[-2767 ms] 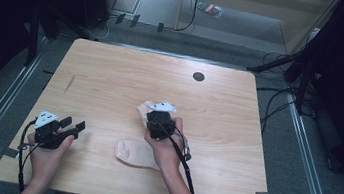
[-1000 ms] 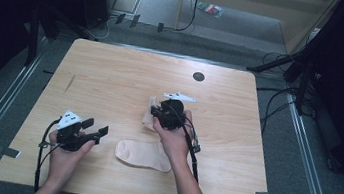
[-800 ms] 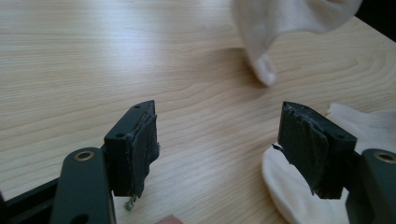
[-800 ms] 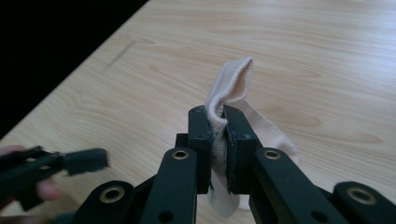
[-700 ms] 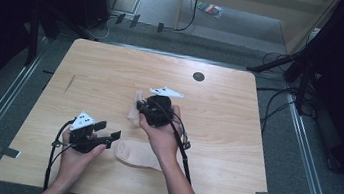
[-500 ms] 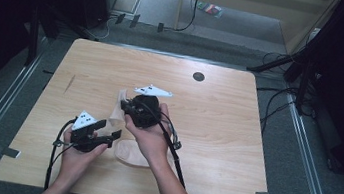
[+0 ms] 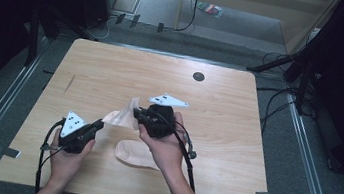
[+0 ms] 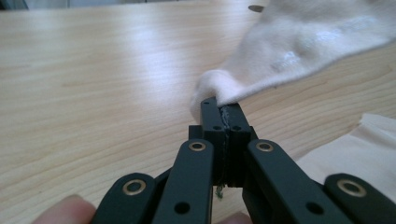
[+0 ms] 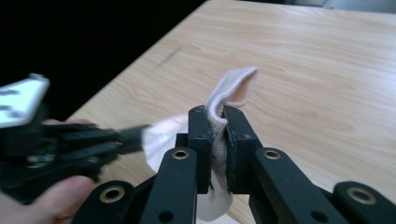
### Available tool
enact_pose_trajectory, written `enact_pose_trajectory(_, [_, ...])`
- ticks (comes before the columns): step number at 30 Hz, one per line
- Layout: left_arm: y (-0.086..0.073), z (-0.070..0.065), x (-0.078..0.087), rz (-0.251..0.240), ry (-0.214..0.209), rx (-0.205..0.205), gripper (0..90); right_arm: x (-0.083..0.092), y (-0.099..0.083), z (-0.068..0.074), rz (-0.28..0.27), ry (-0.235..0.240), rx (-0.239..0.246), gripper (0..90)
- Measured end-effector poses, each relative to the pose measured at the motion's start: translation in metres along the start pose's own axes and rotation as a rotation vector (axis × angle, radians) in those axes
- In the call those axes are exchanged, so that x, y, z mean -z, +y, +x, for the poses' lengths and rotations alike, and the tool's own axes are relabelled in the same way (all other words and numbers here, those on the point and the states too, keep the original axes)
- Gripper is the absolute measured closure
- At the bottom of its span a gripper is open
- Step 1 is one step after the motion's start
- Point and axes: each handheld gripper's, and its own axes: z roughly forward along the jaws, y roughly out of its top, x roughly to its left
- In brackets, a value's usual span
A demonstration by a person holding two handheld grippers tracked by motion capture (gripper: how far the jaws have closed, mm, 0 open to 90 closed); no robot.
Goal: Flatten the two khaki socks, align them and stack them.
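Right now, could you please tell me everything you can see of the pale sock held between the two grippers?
The sock is pale pink-cream, soft knit fabric with a ribbed cuff. It hangs stretched above the wooden table, clear of a second sock lying flat below. The right gripper is shut on its cuff end, which folds up out between the fingers. The left gripper has just closed its jaws on the rounded other end, bunching the fabric. The span between sags slightly.
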Motion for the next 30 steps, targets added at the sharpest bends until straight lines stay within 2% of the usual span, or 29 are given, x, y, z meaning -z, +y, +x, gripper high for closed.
enact_pose_trajectory(1, [0.000,-0.003,0.002,-0.002,0.014,-0.024,90.0,0.005,-0.008,-0.008,0.007,-0.015,-0.010,83.6])
enact_pose_trajectory(4, [-0.003,-0.013,0.008,-0.015,0.027,-0.069,90.0,0.011,-0.017,-0.015,0.013,-0.024,-0.021,83.6])
enact_pose_trajectory(7, [-0.006,-0.025,0.012,-0.014,0.022,-0.109,90.0,0.018,-0.032,-0.021,0.018,-0.038,-0.022,83.7])
enact_pose_trajectory(12, [-0.016,-0.043,0.014,0.017,-0.014,-0.155,90.0,0.027,-0.056,-0.028,0.033,-0.075,-0.014,83.8])
enact_pose_trajectory(17, [-0.022,-0.056,0.017,0.063,-0.057,-0.183,90.0,0.035,-0.081,-0.038,0.053,-0.089,-0.030,83.8])
enact_pose_trajectory(20, [-0.025,-0.059,0.016,0.084,-0.090,-0.163,89.1,0.035,-0.092,-0.044,0.078,-0.099,-0.036,83.9])
enact_pose_trajectory(22, [-0.028,-0.057,0.015,0.109,-0.112,-0.139,80.9,0.034,-0.098,-0.049,0.090,-0.106,-0.040,83.9])
enact_pose_trajectory(25, [-0.029,-0.050,0.011,0.147,-0.179,-0.100,72.5,0.031,-0.107,-0.060,0.120,-0.115,-0.052,83.8])
enact_pose_trajectory(26, [-0.028,-0.047,0.009,0.151,-0.200,-0.074,67.9,0.030,-0.110,-0.063,0.127,-0.118,-0.054,83.8])
enact_pose_trajectory(27, [-0.028,-0.044,0.009,0.146,-0.211,-0.060,67.0,0.029,-0.112,-0.066,0.132,-0.115,-0.060,83.7])
enact_pose_trajectory(30, [-0.026,-0.033,0.007,0.117,-0.236,0.018,62.2,0.028,-0.116,-0.071,0.140,-0.110,-0.069,83.6])
